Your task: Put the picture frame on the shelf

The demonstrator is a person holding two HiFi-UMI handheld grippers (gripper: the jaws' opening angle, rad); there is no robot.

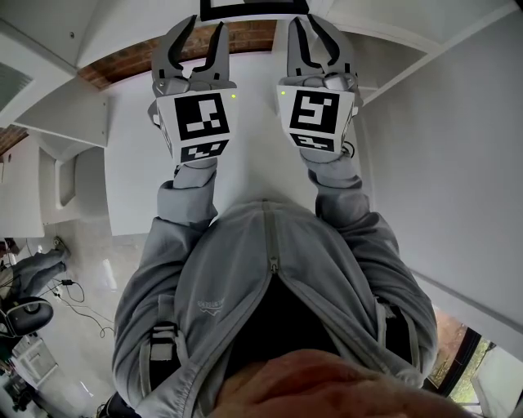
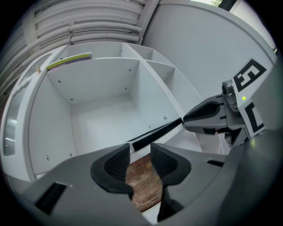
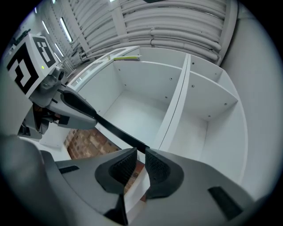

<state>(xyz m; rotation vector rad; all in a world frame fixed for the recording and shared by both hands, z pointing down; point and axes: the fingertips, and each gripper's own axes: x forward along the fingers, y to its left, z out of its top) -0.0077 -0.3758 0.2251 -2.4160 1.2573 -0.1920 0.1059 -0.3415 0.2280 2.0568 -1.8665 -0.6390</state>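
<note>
The black-edged picture frame point(image 1: 253, 14) shows at the top of the head view, just beyond both grippers. In the left gripper view its dark edge point(image 2: 154, 132) runs along the front of a white shelf compartment point(image 2: 101, 88). My left gripper point(image 1: 206, 24) point(image 2: 140, 150) stands open just short of the frame, and only brick floor shows between its pads. My right gripper point(image 1: 310, 23) point(image 3: 140, 154) is beside it, jaws a little apart and holding nothing. The frame's edge point(image 3: 119, 130) runs just ahead of the right gripper, in front of the shelf point(image 3: 146, 101).
White shelf dividers point(image 3: 177, 106) separate several compartments. A yellow-green strip point(image 2: 68, 62) lies on the top of the unit. Brick floor point(image 1: 122, 61) shows to the left. An office chair and cables point(image 1: 24, 314) sit at the lower left, behind me.
</note>
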